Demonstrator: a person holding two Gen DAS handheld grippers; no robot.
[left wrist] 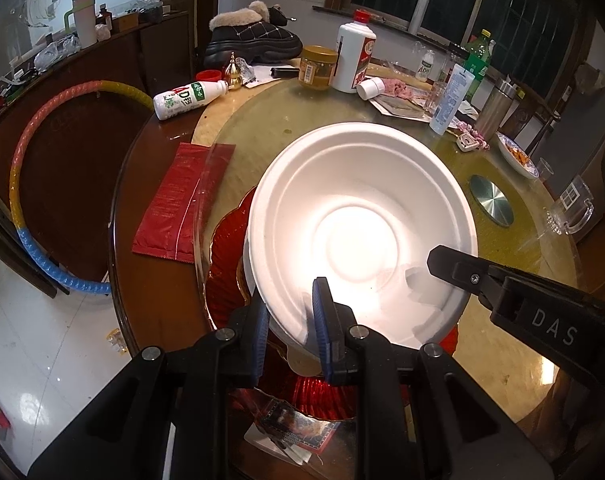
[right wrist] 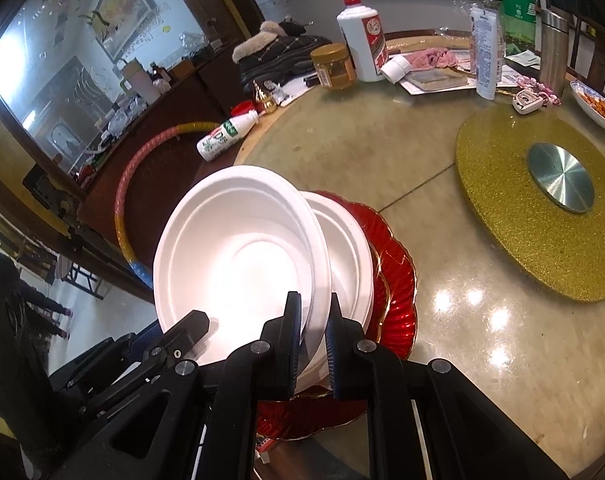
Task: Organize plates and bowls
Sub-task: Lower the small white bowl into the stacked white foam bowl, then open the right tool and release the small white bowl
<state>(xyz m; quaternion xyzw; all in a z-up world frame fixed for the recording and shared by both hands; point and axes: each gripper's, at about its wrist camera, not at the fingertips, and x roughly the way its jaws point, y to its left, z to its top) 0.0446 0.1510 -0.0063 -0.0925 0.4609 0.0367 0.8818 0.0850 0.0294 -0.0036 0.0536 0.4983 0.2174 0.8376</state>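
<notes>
A white foam bowl (left wrist: 362,216) (right wrist: 238,248) is tilted above a second white bowl (right wrist: 350,256) that sits on red plates (left wrist: 226,256) (right wrist: 398,280). My left gripper (left wrist: 290,320) is shut on the top bowl's near rim, one blue pad inside and one outside. My right gripper (right wrist: 314,336) is shut on the same bowl's rim at its right side; its finger shows in the left wrist view (left wrist: 462,270). The left gripper's finger shows in the right wrist view (right wrist: 186,328).
The round table holds a gold turntable (right wrist: 542,208), a red packet (left wrist: 178,200), a lying milk bottle (left wrist: 190,98), a white liquor bottle (left wrist: 354,56), a jar (left wrist: 317,67), a glass mug (left wrist: 570,212) and a snack dish (left wrist: 516,156). A hoop (left wrist: 26,184) leans left.
</notes>
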